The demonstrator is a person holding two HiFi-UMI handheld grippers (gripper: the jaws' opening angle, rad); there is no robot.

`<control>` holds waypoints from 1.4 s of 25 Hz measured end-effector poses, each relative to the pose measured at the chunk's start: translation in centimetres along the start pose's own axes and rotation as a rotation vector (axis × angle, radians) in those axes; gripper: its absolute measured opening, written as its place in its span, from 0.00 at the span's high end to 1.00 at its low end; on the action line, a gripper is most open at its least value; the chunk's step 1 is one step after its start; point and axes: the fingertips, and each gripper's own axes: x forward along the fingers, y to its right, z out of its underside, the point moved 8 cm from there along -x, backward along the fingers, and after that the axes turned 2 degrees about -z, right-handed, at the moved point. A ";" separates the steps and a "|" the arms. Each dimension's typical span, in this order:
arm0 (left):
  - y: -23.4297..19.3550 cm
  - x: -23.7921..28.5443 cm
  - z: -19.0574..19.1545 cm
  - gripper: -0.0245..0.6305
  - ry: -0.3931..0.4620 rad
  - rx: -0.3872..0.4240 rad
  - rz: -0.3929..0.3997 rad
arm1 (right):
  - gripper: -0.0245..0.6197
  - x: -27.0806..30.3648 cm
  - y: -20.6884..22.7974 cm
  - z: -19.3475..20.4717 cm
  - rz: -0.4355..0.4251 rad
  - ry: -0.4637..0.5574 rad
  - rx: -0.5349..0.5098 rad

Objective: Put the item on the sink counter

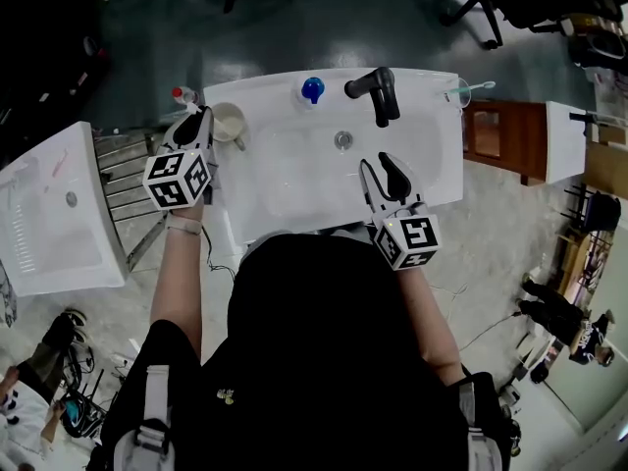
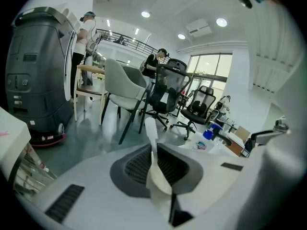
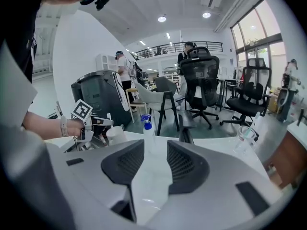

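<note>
A person leans over a white sink (image 1: 437, 175), a two-jaw gripper in each hand. A black faucet (image 1: 378, 91) stands at the back of the basin, and everything here is placed from it.

Far to the left of the faucet, on the sink's left counter strip, is a cream cup (image 1: 228, 123). The left gripper (image 1: 204, 118) has its jaws pressed together on the cup's thin wall, which shows as a pale sheet pinched between the ribbed pads (image 2: 156, 176). I cannot tell whether the cup's base rests on the counter.

In front of the faucet, over the basin, the right gripper (image 1: 376, 161) holds its jaws spread with nothing between them. White basin shows through the gap (image 3: 156, 150).

Just left of the faucet stands a bottle with a blue cap (image 1: 313, 89). Its label carries a red and blue mark, and the print is too small to read. Right of the faucet, at the back corner, a clear glass (image 1: 459, 92) holds a toothbrush.

Each gripper bears a cube with black-and-white square markers: one on the left (image 1: 179, 178), one on the right (image 1: 407, 240). They show patterns only, no words.
</note>
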 end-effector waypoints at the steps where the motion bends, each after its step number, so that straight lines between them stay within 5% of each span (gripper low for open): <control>1: -0.1 0.1 0.0 0.90 -0.001 -0.010 -0.004 | 0.71 -0.1 0.0 0.0 0.002 0.001 0.001; 22: -0.2 -0.7 0.9 0.76 -0.016 -0.010 -0.076 | 0.71 -1.7 0.7 1.2 0.013 0.018 0.018; 35: 5.1 -6.3 0.0 0.78 0.072 0.064 -0.133 | 0.72 -1.1 1.4 0.7 -0.120 0.080 0.003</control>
